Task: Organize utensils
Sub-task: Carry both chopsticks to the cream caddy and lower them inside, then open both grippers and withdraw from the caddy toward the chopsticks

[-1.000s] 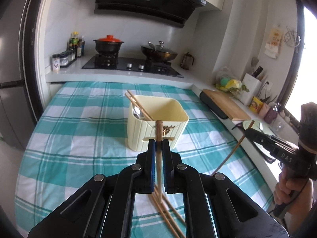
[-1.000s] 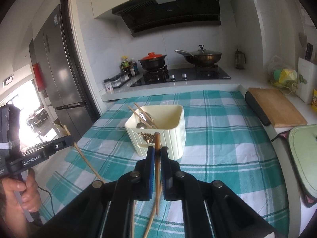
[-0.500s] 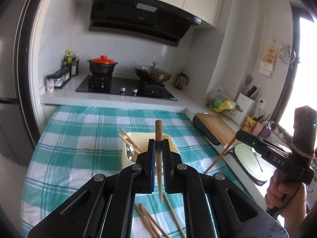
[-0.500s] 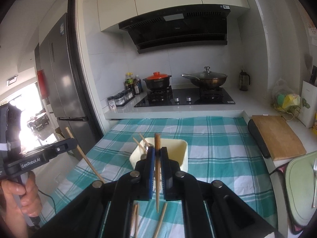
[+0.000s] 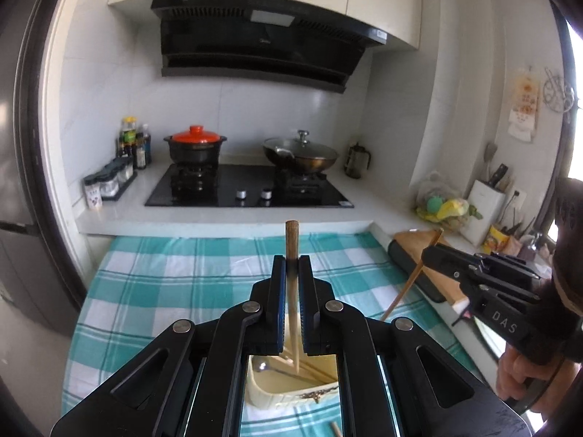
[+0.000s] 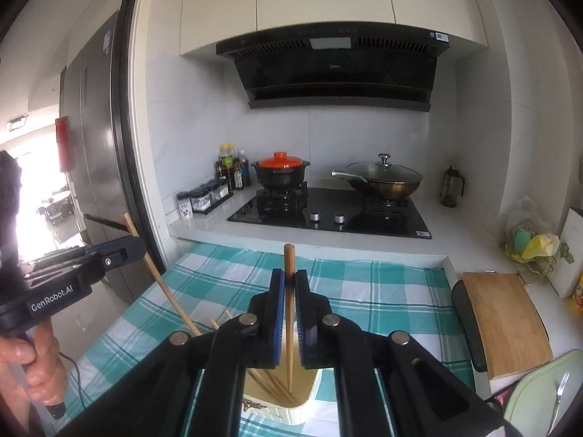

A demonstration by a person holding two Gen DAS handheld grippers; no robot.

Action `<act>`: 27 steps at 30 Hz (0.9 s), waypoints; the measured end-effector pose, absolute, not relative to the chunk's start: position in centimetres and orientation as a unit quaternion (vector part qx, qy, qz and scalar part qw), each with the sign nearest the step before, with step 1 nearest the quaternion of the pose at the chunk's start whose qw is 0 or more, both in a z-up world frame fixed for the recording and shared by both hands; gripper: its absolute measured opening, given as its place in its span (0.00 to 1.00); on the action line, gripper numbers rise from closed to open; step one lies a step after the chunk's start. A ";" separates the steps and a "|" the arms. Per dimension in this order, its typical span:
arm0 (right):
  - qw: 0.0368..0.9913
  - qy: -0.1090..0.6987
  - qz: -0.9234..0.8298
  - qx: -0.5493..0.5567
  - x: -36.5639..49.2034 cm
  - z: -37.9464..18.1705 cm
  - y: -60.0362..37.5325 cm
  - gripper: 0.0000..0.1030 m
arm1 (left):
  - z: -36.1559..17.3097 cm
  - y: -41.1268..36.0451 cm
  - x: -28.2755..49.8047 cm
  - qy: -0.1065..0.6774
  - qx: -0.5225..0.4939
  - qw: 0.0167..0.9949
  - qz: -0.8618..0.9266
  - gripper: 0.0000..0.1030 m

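My left gripper (image 5: 292,266) is shut on a wooden chopstick (image 5: 291,240) that stands upright with its lower tip above the cream utensil holder (image 5: 291,393) below the jaws. The holder has chopsticks and a spoon (image 5: 261,366) in it. My right gripper (image 6: 289,280) is shut on another wooden chopstick (image 6: 289,258), upright, its tip inside the same holder (image 6: 291,398). The right gripper also shows in the left wrist view (image 5: 430,253), and the left gripper in the right wrist view (image 6: 135,245), each with its chopstick slanting down toward the holder.
The table carries a teal checked cloth (image 5: 164,284). A loose chopstick end (image 5: 336,429) lies on it near the holder. A cutting board (image 6: 506,324) and a pale green tray (image 6: 539,397) sit at the right. The stove (image 6: 328,215) with pots is behind.
Both grippers have risen and moved forward over the holder. The chopsticks now hang with their tips at the holder, which has dropped to the bottom of both views.
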State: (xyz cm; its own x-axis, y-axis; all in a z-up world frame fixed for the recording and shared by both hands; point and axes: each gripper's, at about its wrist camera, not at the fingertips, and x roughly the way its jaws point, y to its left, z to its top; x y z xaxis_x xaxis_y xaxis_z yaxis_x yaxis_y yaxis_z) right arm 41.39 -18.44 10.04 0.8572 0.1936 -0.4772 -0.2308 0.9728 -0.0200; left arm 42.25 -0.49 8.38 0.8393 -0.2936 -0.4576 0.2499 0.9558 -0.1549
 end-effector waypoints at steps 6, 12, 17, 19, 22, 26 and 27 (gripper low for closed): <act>0.941 0.314 0.111 -0.057 45.8 5.3 -17.9 0.06 | 4.2 -1.4 45.8 0.306 -0.044 0.941 -0.140 0.04; 0.927 0.350 0.135 -0.024 48.3 2.0 -18.1 0.07 | 1.7 -1.9 47.6 0.332 -0.046 0.934 -0.127 0.05; 0.924 0.354 0.143 0.016 49.5 0.8 -18.7 0.14 | 1.1 -1.6 48.2 0.342 -0.052 0.931 -0.120 0.40; 0.926 0.348 0.145 0.022 49.2 1.2 -18.8 0.22 | 1.5 -1.1 47.4 0.331 -0.052 0.935 -0.113 0.57; 0.931 0.332 0.147 0.020 47.8 2.4 -19.2 0.33 | 2.1 -0.3 46.1 0.322 -0.054 0.939 -0.108 0.71; 0.940 0.310 0.143 0.011 44.5 4.0 -20.0 0.39 | 2.9 0.5 43.1 0.307 -0.045 0.945 -0.101 0.86; 0.941 0.307 0.140 0.009 43.5 4.2 -20.2 0.40 | 2.9 0.6 42.1 0.301 -0.041 0.947 -0.098 0.92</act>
